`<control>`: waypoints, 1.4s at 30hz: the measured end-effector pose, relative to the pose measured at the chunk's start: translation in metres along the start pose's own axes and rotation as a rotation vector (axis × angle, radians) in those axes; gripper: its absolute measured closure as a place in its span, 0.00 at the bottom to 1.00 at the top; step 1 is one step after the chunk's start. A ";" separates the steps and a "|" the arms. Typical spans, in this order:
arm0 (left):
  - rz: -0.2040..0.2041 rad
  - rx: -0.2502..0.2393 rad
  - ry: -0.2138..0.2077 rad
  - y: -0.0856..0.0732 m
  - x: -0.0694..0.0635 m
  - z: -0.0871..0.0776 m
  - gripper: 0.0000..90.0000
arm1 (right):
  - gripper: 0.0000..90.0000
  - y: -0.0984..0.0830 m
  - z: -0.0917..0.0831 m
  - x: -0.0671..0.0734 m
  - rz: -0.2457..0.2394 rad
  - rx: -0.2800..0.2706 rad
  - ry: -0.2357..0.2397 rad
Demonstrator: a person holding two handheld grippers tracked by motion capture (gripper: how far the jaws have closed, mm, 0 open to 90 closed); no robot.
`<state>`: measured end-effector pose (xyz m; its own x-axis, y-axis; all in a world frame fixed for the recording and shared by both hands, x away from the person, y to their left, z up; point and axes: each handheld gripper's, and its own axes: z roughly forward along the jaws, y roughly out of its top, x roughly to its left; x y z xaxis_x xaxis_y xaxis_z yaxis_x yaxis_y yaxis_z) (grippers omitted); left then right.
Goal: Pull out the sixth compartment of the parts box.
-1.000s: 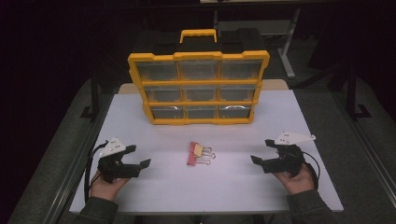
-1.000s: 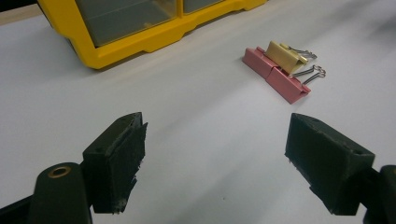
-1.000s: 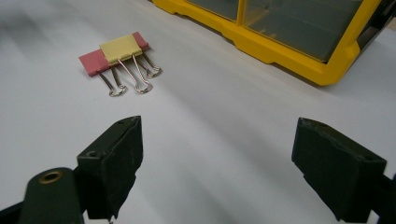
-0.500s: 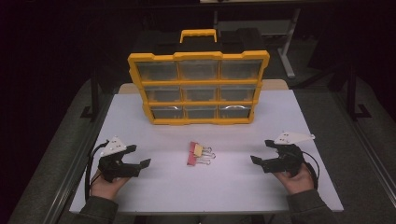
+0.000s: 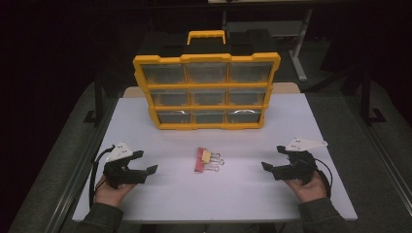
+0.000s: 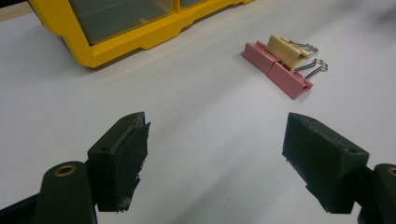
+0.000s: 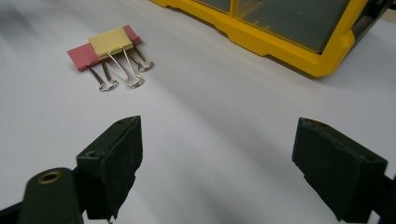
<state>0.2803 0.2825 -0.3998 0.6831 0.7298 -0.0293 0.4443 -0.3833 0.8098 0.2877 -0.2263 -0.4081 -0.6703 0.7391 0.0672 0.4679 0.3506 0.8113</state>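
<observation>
The left claw (image 5: 148,164) is held low at the near left of the white table (image 5: 243,194), its jaws spread wide with nothing between them. The right claw (image 5: 272,160) is held at the near right, likewise released and empty. Between the two claws, slightly farther out and well apart from both, the binder clips (image 5: 206,160) are seen lying flat: two pink ones side by side, with a yellow one resting on top. Beyond the clips, a yellow drawer box (image 5: 206,92) with clear drawers is stood upright.
</observation>
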 end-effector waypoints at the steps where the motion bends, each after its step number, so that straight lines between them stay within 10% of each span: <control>1: 0.003 0.004 -0.001 0.000 0.000 0.000 0.25 | 0.17 0.000 -0.001 0.000 0.000 -0.003 -0.001; 10: 0.005 -0.019 -0.023 0.000 -0.002 -0.002 0.28 | 0.17 0.001 -0.002 0.000 -0.007 -0.025 0.003; 26: -0.118 -0.119 -0.375 0.039 -0.011 0.022 0.29 | 0.17 0.008 -0.006 0.002 -0.012 -0.036 0.003; 38: -0.169 -0.051 -0.369 0.067 -0.014 0.062 0.28 | 0.18 0.006 -0.010 -0.002 -0.011 -0.044 0.003; 42: -0.183 -0.072 -0.305 0.081 -0.023 0.076 0.31 | 0.18 0.006 -0.010 -0.002 -0.015 -0.040 0.004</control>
<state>0.3445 0.1914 -0.3785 0.7424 0.5760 -0.3421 0.5406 -0.2135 0.8137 0.2862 -0.2309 -0.3977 -0.6792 0.7317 0.0573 0.4349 0.3383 0.8345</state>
